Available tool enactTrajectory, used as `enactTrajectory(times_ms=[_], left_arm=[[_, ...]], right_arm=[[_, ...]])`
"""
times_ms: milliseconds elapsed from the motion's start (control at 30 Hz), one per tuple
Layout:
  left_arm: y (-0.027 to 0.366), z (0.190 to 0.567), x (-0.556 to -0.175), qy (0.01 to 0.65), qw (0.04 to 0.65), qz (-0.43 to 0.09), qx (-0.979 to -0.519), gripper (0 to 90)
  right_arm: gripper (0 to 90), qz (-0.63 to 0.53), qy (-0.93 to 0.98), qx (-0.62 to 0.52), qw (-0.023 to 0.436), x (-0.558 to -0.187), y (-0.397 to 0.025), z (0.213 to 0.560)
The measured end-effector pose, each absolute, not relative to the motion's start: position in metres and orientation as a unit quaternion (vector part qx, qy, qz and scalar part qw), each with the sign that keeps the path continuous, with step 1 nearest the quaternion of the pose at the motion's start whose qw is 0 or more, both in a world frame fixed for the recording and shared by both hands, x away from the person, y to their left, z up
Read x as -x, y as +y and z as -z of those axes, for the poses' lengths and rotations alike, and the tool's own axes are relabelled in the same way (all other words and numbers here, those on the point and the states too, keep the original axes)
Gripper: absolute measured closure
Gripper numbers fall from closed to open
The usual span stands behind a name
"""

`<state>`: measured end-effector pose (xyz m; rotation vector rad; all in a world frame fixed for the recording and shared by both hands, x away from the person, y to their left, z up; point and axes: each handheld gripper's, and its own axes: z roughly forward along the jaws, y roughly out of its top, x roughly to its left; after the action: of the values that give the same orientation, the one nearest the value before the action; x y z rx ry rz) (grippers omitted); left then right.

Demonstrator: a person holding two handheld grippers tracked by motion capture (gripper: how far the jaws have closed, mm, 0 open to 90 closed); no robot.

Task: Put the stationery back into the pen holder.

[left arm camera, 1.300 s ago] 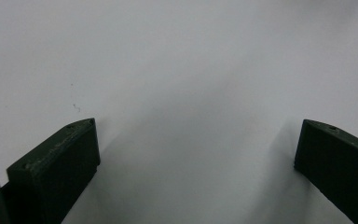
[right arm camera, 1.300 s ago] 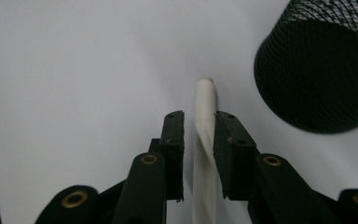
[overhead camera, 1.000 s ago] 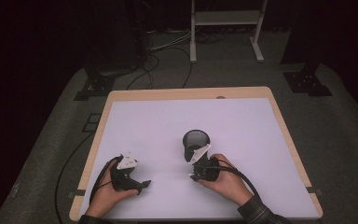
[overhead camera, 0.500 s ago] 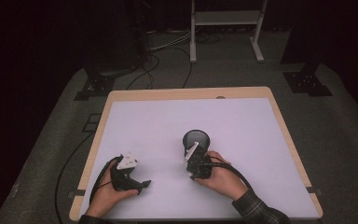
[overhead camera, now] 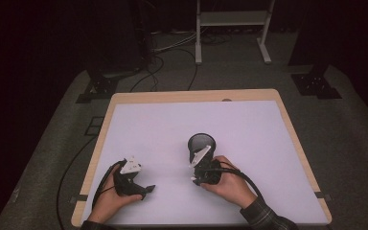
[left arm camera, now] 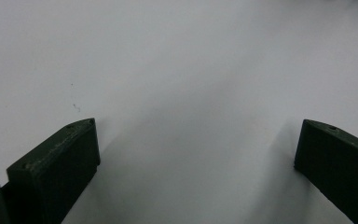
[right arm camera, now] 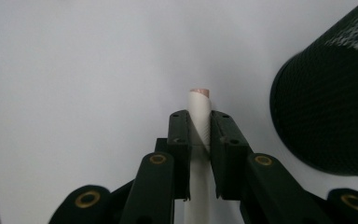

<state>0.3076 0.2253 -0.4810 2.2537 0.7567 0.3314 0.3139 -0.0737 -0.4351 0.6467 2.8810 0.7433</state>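
Clamping a white stick, right tongs near black cup; left tongs apart.

On the white table, the right hand-held gripper touches a black mesh cup.

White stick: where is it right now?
Clamped in the right hand-held gripper, the white stick pokes past its jaws, just left of the black mesh cup in the right gripper view.

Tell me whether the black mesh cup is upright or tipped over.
Upright. In the high view the black mesh cup stands on its base on the table, round open mouth facing up, beside the right hand-held gripper.
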Motion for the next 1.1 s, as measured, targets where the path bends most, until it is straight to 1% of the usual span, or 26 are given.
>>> enactTrajectory(times_ms=[167, 233, 500, 800, 933, 1100], left_arm=[[0.225, 0.481, -0.308, 0.293, 0.362, -0.129, -0.875, 0.0], [0.226, 0.481, -0.308, 0.293, 0.361, -0.128, -0.876, 0.0], [0.226, 0.481, -0.308, 0.292, 0.361, -0.128, -0.876, 0.0], [0.226, 0.481, -0.308, 0.292, 0.36, -0.128, -0.877, 0.0], [0.226, 0.481, -0.308, 0.292, 0.36, -0.128, -0.877, 0.0], [0.225, 0.481, -0.308, 0.293, 0.362, -0.128, -0.876, 0.0]], right_arm=[[77.9, -0.29, 0.931, -0.216, 0.049, -0.313, -0.082, 0.427], [77.9, -0.317, 0.919, -0.229, 0.043, -0.312, -0.089, 0.418], [77.9, -0.38, 0.891, -0.246, 0.047, -0.312, -0.109, 0.396], [77.9, -0.433, 0.862, -0.257, 0.06, -0.312, -0.129, 0.367], [77.9, -0.447, 0.854, -0.258, 0.066, -0.314, -0.132, 0.359], [77.9, -0.475, 0.837, -0.259, 0.078, -0.317, -0.136, 0.34]])
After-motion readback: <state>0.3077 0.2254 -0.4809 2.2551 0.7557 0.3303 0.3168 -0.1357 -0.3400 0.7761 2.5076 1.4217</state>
